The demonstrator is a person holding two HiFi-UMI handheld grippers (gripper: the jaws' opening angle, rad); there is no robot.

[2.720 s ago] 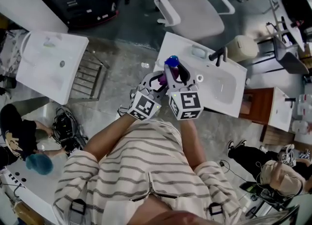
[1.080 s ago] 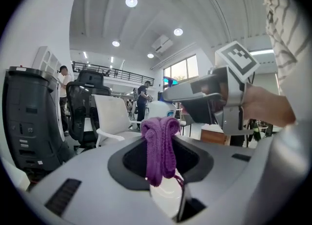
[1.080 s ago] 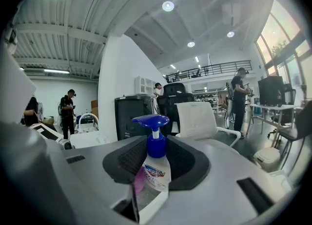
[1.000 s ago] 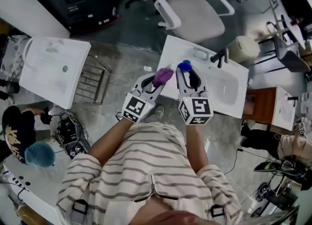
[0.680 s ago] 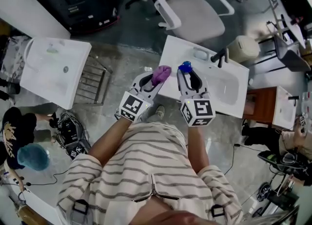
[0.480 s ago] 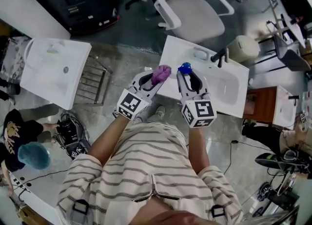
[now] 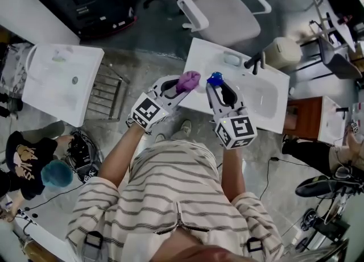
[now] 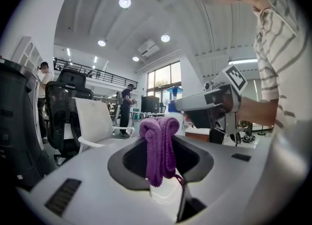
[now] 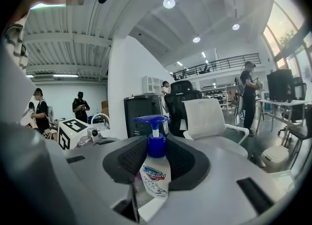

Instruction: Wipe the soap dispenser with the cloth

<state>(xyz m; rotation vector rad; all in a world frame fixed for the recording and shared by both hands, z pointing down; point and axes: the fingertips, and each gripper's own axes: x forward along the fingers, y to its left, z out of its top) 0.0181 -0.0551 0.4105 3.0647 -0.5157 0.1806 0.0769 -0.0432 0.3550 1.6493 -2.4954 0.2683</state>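
My left gripper (image 7: pixel 185 83) is shut on a folded purple cloth (image 7: pixel 189 80), which stands up between its fingers in the left gripper view (image 8: pixel 160 151). My right gripper (image 7: pixel 216 82) is shut on the soap dispenser (image 9: pixel 155 173), a clear bottle with a blue pump head (image 7: pixel 215 77) and a printed label. Both are held in the air over the left end of the white sink (image 7: pixel 267 104). A small gap separates the cloth from the dispenser, with the cloth to its left. The left gripper's marker cube (image 9: pixel 73 132) shows in the right gripper view.
A black faucet (image 7: pixel 254 62) stands at the sink's far edge. Behind it is a white office chair (image 7: pixel 222 5). A second white sink (image 7: pixel 57 79) and a metal rack (image 7: pixel 105 93) lie to the left. People crouch at lower left (image 7: pixel 34 167) and at the right edge.
The cloth was against the dispenser at first and now sits apart to its left. Over the last second the left gripper's back end swung left. The right gripper barely moved.
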